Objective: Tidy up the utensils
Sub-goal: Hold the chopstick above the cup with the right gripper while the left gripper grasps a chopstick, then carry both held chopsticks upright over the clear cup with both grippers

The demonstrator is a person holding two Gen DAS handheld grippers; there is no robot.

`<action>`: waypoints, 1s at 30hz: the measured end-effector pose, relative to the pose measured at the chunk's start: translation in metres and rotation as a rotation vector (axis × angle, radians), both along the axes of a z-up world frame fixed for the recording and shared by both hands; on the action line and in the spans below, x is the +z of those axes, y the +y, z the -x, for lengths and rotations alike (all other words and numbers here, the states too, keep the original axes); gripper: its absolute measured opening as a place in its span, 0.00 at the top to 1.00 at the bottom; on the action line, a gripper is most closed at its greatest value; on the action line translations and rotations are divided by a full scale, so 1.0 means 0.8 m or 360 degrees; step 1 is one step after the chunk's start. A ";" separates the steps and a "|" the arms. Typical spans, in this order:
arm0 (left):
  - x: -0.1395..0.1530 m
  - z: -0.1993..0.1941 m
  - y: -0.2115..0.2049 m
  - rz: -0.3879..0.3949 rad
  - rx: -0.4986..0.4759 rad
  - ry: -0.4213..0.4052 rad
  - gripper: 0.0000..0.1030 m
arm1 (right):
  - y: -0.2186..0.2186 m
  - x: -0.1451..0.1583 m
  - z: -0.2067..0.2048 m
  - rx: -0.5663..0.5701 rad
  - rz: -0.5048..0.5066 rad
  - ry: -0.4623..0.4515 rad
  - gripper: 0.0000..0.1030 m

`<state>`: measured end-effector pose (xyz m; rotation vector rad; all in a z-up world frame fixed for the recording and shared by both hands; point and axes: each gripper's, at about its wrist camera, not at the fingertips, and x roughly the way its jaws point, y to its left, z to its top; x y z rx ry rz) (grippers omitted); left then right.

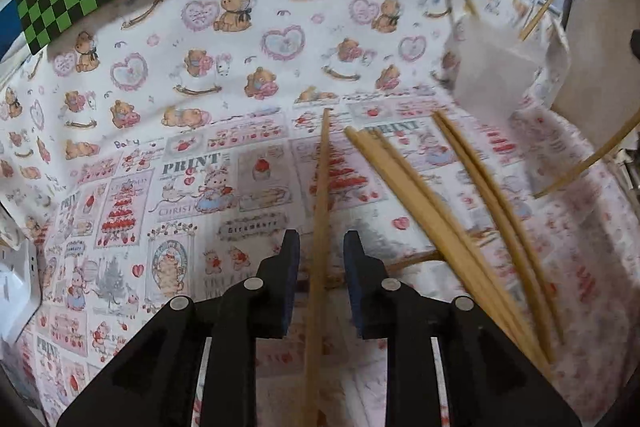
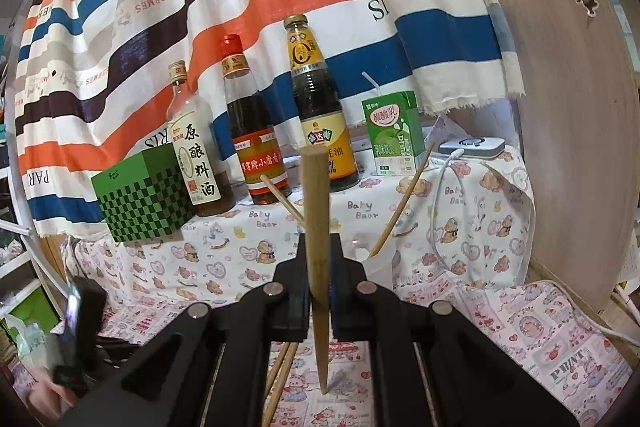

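My left gripper (image 1: 322, 259) points down at the printed tablecloth (image 1: 180, 167), its jaws a little apart. A wooden chopstick (image 1: 323, 167) lies lengthwise between them with a gap on each side. Several more chopsticks (image 1: 404, 179) lie on the cloth to its right. A blurred pale cup (image 1: 492, 75) at the far right holds two leaning chopsticks (image 1: 536, 15). My right gripper (image 2: 319, 291) is shut on an upright chopstick (image 2: 316, 207) whose thin tip rests on the cloth. Two leaning chopsticks (image 2: 400, 203) show behind it.
Three sauce bottles (image 2: 256, 131), a green checkered box (image 2: 144, 195) and a green drink carton (image 2: 394, 135) line the back of the table. A white device (image 2: 472, 146) with a cable sits at the back right. A wooden panel (image 2: 568, 107) stands on the right.
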<state>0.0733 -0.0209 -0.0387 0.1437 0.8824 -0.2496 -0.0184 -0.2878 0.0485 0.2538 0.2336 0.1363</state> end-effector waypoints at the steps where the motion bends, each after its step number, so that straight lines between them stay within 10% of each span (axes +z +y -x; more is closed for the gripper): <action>1: -0.001 -0.001 0.001 0.0031 0.0003 0.0014 0.79 | -0.001 -0.001 -0.002 0.0001 -0.0009 0.0015 0.94; 12: 0.004 0.010 -0.005 0.0059 -0.0037 0.0242 0.94 | 0.002 0.001 0.004 0.0093 -0.0083 0.0051 0.94; 30: 0.112 0.071 0.014 0.0312 -0.0008 -0.0534 0.94 | 0.011 0.006 0.016 0.0120 -0.0055 -0.0012 0.94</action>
